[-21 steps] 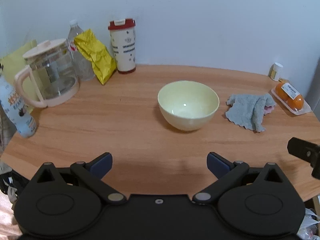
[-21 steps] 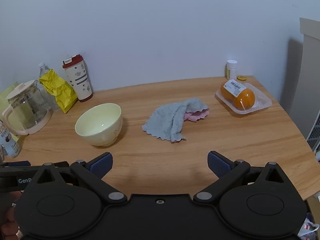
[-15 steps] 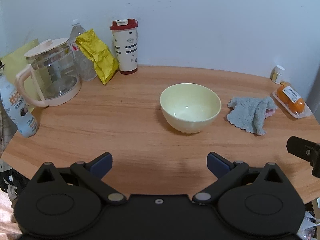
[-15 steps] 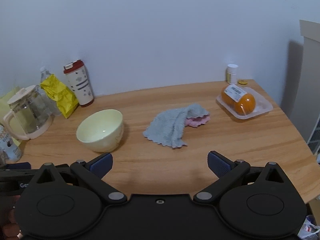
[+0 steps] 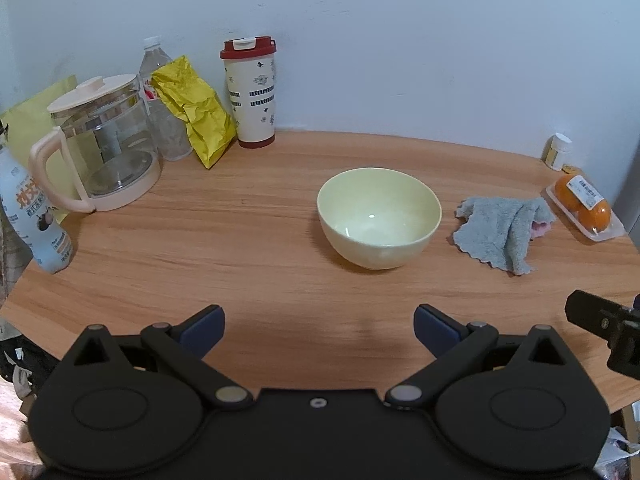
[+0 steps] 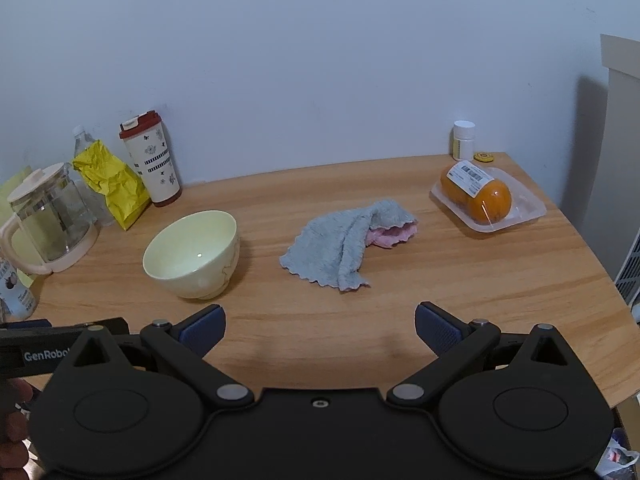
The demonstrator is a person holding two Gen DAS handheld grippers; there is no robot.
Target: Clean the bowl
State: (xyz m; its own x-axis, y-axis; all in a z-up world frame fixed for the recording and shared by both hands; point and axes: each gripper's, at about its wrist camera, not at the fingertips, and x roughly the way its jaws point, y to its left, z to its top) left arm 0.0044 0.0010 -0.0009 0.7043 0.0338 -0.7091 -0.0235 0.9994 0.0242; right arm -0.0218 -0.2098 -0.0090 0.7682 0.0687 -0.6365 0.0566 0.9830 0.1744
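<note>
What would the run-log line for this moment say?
stage: approach | left tongs: open, empty | right tongs: open, empty | pale yellow ceramic bowl: untouched | grey fleece cloth: beside bowl

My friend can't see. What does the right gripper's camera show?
An empty pale yellow bowl sits on a wooden table, with a crumpled grey cloth to its right. The open right gripper hovers at the near edge, holding nothing.

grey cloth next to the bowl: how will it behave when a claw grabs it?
The grey cloth lies crumpled and folded over itself, so it is probably floppy and will drape from one pinch. Its pile looks fluffy, likely light and grippy. Pushed, it may bunch up on the table rather than slide.
</note>
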